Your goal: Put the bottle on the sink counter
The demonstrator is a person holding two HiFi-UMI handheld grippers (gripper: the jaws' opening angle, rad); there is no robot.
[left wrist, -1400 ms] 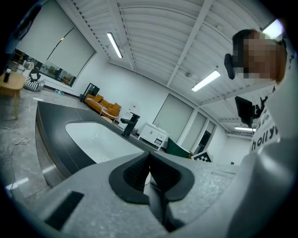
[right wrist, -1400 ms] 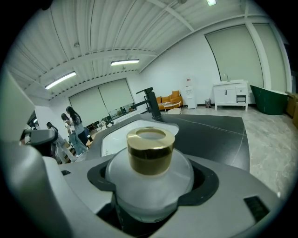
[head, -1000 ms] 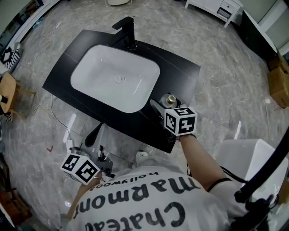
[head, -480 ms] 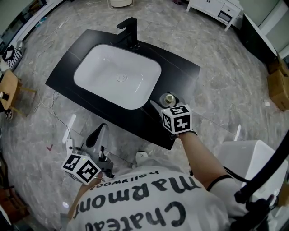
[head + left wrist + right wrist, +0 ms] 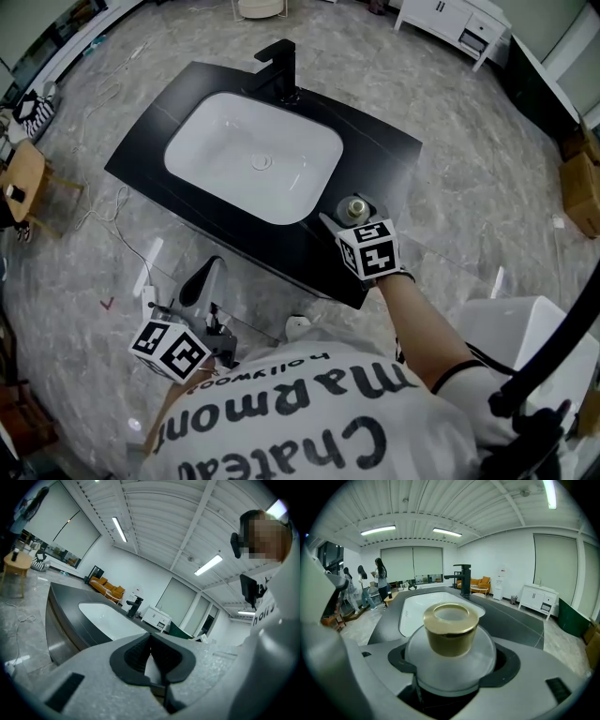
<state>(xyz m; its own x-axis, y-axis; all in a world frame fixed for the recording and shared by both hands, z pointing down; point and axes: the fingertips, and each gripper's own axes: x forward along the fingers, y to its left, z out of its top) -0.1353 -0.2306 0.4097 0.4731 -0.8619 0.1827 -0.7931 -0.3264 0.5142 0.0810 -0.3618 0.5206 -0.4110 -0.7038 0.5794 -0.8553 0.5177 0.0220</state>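
Though the left gripper point(image 5: 151, 653) hangs low with its jaws pressed together on nothing, the right gripper point(image 5: 349, 217) is clamped on the bottle point(image 5: 451, 641). Its pads point(image 5: 399, 660) hug the round frosted body and the gold cap stands clear above them. Under the fingertips: a bare corner of the sink counter point(image 5: 380, 159); the basin point(image 5: 253, 159) lies ahead-left (base contact not visible). Judgement: glass-like, stiff, fairly weighty, slick, breakable. Hold the widest body, not the cap.
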